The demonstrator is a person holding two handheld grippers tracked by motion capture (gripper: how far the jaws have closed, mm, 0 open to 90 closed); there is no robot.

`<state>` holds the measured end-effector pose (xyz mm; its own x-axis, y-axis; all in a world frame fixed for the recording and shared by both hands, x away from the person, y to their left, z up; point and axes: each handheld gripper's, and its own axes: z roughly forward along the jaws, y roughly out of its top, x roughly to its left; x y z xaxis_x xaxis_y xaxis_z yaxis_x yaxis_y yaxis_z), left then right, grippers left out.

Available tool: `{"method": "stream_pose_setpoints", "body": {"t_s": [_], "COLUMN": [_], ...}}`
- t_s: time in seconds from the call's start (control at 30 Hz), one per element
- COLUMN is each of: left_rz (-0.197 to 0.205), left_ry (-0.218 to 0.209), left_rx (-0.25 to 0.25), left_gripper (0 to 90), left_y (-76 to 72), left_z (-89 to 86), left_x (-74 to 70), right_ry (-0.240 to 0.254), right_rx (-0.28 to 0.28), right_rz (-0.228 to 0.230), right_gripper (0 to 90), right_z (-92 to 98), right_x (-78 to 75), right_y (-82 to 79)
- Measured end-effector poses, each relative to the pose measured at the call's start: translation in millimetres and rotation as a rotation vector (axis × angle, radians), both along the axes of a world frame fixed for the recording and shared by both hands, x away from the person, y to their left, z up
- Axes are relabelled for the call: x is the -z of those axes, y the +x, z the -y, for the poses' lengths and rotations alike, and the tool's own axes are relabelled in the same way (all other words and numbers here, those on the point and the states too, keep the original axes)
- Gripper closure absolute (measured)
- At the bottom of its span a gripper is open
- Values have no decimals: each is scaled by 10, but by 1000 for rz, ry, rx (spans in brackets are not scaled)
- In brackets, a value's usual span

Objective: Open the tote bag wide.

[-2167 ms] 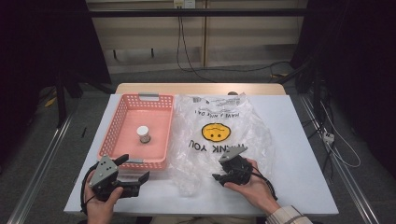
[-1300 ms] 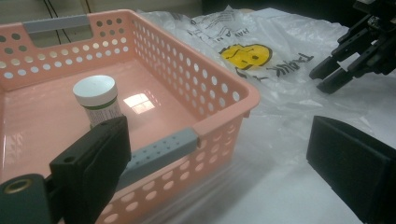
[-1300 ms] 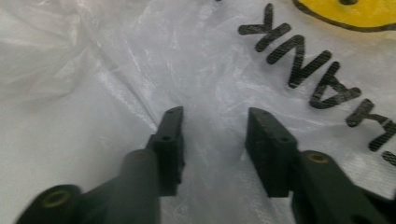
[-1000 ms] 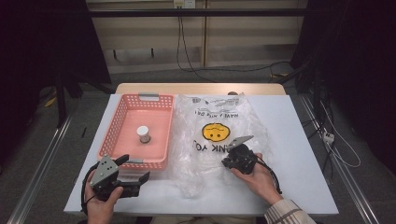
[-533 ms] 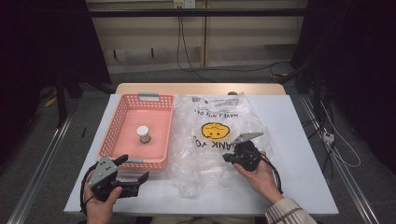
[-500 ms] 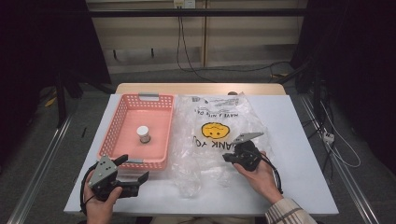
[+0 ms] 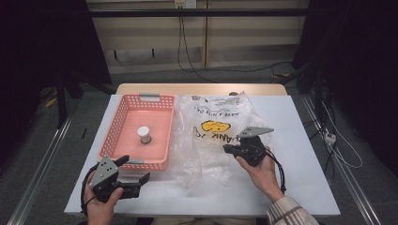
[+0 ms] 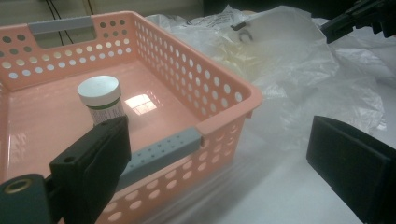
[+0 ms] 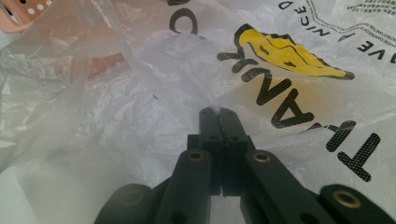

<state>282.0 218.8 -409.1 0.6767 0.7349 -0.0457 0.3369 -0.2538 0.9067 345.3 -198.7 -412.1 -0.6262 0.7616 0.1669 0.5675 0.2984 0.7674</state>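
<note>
The right gripper [image 9: 219, 111] has its two black jaws pressed flat together, and a fold of the clear plastic bag [image 7: 213, 140] is pinched at their tips, so the film rises in a small ridge toward them. From above, that gripper [image 7: 226, 149] sits over the right-hand part of the bag, its jaws pointing left, with the person's right hand [image 7: 263, 171] wrapped under it and a checked sleeve [image 7: 291, 214] at the near edge. The bag lies crumpled in the middle of the white table [image 7: 305, 140], its printed yellow smiley face [image 7: 215, 125] and black lettering just beyond the jaws, the print facing the far side. The bag's left edge touches and partly overlaps the pink basket [image 7: 122, 124], which sits to the left of it.

Over at the near left corner, the left gripper [image 7: 137, 183] is held in the person's left hand [image 7: 101, 206] just this side of the basket. Its jaws stand wide apart with nothing between them; in its own view one jaw sits in front of the basket's near wall [image 8: 187, 140] and the other over bare table beside the bag [image 8: 299, 88].

Inside the basket a small white-capped bottle [image 7: 143, 134] stands upright, alone, near the middle of the floor.
</note>
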Motion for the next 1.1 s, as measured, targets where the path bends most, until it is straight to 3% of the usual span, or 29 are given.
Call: {"method": "stream_pose_setpoints", "body": {"t_s": [0.6, 0.9, 1.1], "left_rz": [-5, -10, -8], "left_ry": [-2, -26, -25], "left_rx": [-3, -13, -15], "left_gripper": [61, 62, 61], "left_y": [10, 18, 18], "left_z": [-11, -61, -65], "left_x": [6, 8, 3], "right_ry": [22, 55, 104], "right_rx": [-11, 2, 13], "right_rz": [80, 104, 134], "right_gripper": [900, 900, 900], "right_z": [24, 28, 33], "right_x": [-276, -344, -389], "right_y": [77, 127, 158]}}
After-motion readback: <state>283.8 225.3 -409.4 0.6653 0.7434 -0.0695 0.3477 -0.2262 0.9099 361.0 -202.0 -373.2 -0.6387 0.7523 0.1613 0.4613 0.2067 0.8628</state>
